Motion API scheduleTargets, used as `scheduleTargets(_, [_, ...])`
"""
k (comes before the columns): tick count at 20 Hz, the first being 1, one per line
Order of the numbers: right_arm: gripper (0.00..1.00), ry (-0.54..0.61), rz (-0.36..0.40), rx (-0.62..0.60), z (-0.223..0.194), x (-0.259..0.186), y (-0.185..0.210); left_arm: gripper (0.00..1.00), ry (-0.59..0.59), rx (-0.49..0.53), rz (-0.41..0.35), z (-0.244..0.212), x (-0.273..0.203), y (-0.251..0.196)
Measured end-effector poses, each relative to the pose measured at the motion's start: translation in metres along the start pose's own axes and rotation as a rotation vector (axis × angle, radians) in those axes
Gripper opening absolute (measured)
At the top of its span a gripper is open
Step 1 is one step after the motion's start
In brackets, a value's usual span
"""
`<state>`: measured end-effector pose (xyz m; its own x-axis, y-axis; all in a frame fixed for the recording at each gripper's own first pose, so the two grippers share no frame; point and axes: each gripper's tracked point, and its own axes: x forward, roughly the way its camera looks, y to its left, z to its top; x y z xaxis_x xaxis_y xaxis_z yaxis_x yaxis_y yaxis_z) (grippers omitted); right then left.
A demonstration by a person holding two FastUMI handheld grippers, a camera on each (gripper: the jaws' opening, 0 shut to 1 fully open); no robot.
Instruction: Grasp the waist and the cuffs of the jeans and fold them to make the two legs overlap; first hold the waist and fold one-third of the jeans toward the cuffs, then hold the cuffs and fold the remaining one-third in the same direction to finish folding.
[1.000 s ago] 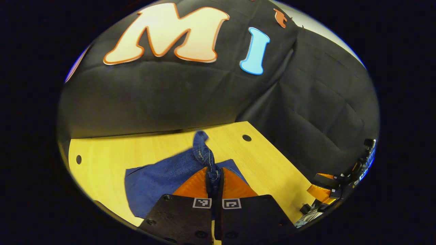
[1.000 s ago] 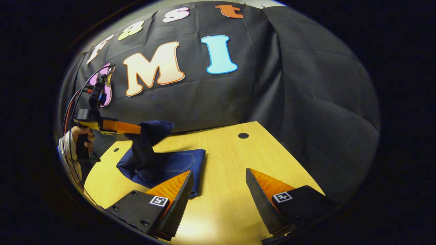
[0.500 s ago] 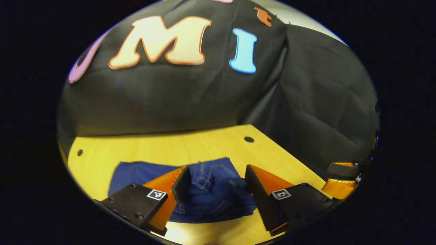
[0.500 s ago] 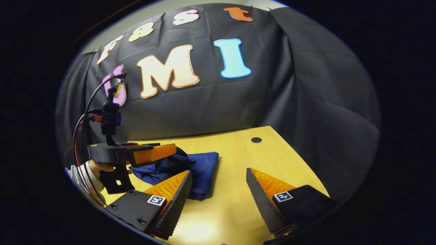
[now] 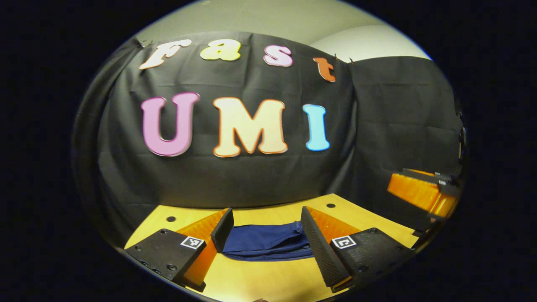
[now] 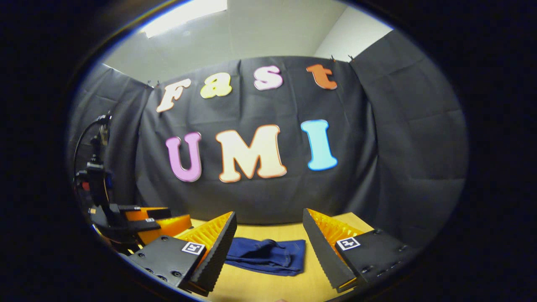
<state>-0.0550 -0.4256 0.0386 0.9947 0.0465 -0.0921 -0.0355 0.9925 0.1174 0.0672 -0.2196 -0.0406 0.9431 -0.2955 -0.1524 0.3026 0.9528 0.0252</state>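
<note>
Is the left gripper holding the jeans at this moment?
No, the left gripper has its jaws wide apart, and the jeans lie folded on the table.

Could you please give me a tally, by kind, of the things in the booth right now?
Jeans: 1, folded jeans lying on the table.
Tables: 1, wooden table.
Grippers: 2, left gripper and right gripper, both open and apart from the jeans.
Total: 4.

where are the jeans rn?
The jeans lie folded in a bundle on the wooden table, seen between the open fingers in the left gripper view and likewise in the right gripper view, touching neither gripper.
</note>
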Motion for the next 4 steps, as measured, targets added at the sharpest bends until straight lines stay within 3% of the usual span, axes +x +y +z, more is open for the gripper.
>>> scheduleTargets(3, [0.94, -0.086, 0.024, -0.002, 0.031, -0.028, 0.028, 0.94, -0.053, -0.009, 0.059, 0.018, -0.044, 0.026])
scheduleTargets(4, [1.00, -0.113, 0.025, -0.007, 0.038, -0.037, 0.035, 0.94, -0.069, -0.009, 0.079, 0.022, -0.056, 0.034])
